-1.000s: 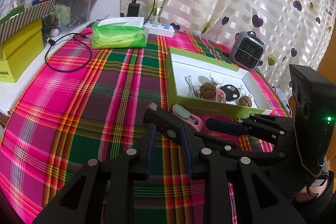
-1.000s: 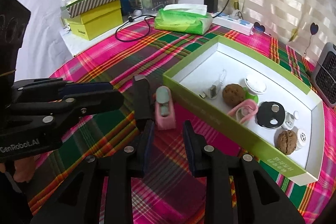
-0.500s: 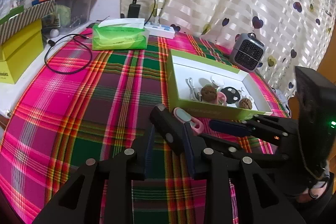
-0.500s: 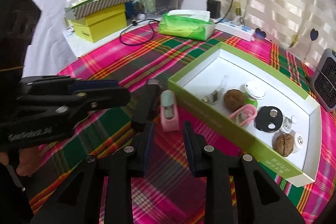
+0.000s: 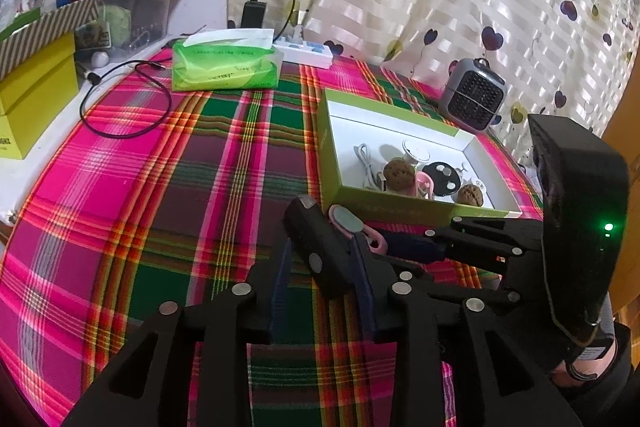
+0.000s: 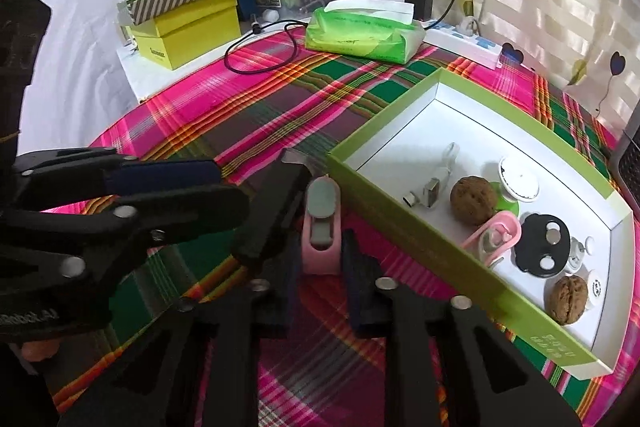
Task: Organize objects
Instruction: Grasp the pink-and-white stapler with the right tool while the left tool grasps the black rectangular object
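A black bar [image 5: 316, 247] with silver studs lies on the plaid cloth between the fingers of my left gripper [image 5: 320, 241]. Its jaws are opening, and cloth shows between the left pad and the bar. Beside it lies a pink clip [image 6: 320, 247] with a grey-green top, and my right gripper [image 6: 320, 239] is shut on it. From the left wrist view the right gripper [image 5: 390, 247] reaches in from the right onto the pink clip [image 5: 352, 227]. The green box [image 6: 400, 211] just beyond holds walnuts, a white cable, a black disc and other small items.
A green tissue pack [image 5: 224, 63], a looped black cable [image 5: 120, 99] and yellow boxes [image 5: 32, 95] stand at the back left. A white power strip [image 5: 304, 51] and a small grey heater [image 5: 474, 99] sit by the curtain. The table edge runs along the left.
The right gripper moved forward over the pink clip and closed on it. The left gripper stayed in place with the black bar between its fingers.
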A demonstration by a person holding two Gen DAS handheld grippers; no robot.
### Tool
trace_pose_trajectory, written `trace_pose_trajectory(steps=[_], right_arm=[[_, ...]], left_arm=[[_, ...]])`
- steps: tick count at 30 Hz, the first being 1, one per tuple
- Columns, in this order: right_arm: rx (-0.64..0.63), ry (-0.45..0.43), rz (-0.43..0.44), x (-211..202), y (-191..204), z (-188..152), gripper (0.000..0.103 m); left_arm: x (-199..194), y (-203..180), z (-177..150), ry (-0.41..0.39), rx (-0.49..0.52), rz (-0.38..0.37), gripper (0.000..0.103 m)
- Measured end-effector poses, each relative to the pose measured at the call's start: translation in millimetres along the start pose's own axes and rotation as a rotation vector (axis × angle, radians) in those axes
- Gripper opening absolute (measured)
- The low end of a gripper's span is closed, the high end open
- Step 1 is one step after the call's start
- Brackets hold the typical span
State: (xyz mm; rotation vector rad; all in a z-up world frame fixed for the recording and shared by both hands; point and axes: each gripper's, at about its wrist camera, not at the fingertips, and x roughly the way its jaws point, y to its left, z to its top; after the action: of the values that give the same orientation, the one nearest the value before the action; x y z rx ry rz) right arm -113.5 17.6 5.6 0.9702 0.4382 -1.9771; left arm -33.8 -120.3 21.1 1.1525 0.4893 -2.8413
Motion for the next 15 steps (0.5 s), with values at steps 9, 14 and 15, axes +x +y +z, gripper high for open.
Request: trace_pose_trajectory(steps=[9, 14, 15], right_arm=[[0.042, -0.003, -0.038, -15, -6, -16, 0.018], [0.076, -0.007, -0.050, -23, -14, -25, 0.018], [0.078, -0.009, -0.050, -24, -15, -25, 0.018]], left_arm=[[11, -11, -2, 0.033, 0.032, 0.009, 0.035], [22, -19, 0, 0.055, 0.038, 0.048, 0.035], [24, -20, 1, 0.059, 0.039, 0.056, 0.035]])
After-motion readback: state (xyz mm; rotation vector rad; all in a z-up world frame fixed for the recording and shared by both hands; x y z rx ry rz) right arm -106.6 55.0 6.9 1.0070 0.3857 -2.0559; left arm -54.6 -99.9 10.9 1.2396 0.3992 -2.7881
